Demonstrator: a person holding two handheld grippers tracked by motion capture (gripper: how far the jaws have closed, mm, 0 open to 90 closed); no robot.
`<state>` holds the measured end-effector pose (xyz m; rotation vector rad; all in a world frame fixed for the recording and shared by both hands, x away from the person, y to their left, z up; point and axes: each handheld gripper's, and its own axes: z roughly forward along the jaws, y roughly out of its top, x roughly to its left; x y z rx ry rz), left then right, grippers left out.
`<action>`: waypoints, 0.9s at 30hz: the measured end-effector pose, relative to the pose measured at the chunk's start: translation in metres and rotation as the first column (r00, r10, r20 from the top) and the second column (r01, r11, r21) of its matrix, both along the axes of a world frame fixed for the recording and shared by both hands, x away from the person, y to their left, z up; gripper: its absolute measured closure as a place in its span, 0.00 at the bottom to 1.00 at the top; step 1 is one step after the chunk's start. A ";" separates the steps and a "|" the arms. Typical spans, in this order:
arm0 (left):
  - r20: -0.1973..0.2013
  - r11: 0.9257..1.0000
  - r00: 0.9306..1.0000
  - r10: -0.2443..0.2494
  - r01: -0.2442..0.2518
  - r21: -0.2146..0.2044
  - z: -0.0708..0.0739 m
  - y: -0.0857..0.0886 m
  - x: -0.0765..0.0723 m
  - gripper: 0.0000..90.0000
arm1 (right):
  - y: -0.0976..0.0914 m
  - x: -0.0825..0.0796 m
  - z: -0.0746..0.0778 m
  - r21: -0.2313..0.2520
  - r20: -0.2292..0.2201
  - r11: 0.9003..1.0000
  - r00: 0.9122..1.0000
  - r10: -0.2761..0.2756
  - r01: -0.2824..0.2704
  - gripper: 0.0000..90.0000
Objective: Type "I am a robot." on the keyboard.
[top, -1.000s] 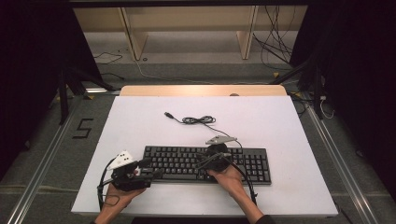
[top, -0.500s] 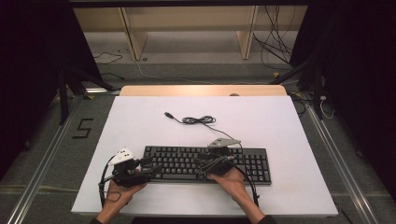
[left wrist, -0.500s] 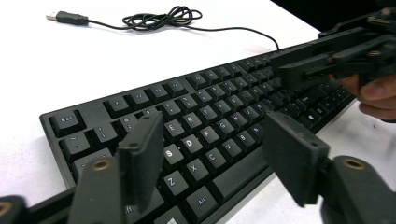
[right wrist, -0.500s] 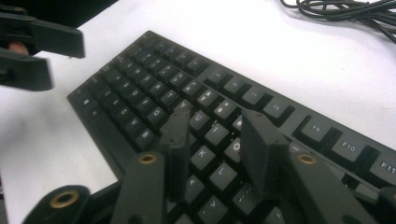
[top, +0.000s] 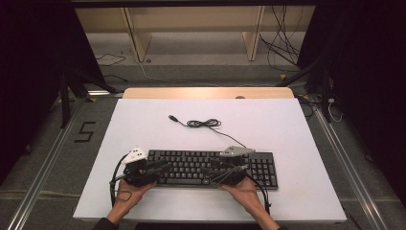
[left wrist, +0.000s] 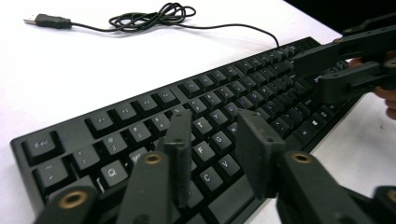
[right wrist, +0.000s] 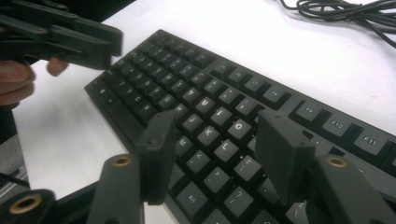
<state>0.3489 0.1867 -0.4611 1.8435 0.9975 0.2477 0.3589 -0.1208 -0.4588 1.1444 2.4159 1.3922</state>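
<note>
Left gripper (left wrist: 212,140): my fingers, just narrowing, hover empty over the black plastic keyboard (left wrist: 187,121).
Right gripper (right wrist: 219,144): my fingers, just widening, empty above its keys.

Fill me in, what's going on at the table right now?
A person holds a gripper in each hand over a black keyboard on the white table. The left gripper hovers over the letter keys at the left end, its jaws just closing with nothing between them. The right gripper hangs over the middle keys, its jaws just opening, also empty. The keyboard's cable lies coiled and unplugged behind it.
</note>
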 end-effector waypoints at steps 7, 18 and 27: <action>-0.003 1.000 1.000 -0.009 0.009 0.018 -0.002 -0.007 0.009 0.87 | -0.003 -0.007 0.001 0.012 0.013 1.000 1.000 0.012 -0.012 0.51; -0.039 0.997 0.998 -0.041 0.044 0.060 -0.007 -0.027 0.025 0.99 | -0.015 -0.015 0.003 0.020 0.028 1.000 1.000 0.000 -0.001 0.47; -0.058 0.995 0.998 -0.039 0.044 0.084 -0.011 -0.034 0.033 0.99 | -0.019 -0.021 0.006 0.038 0.043 0.999 0.999 0.002 -0.003 0.44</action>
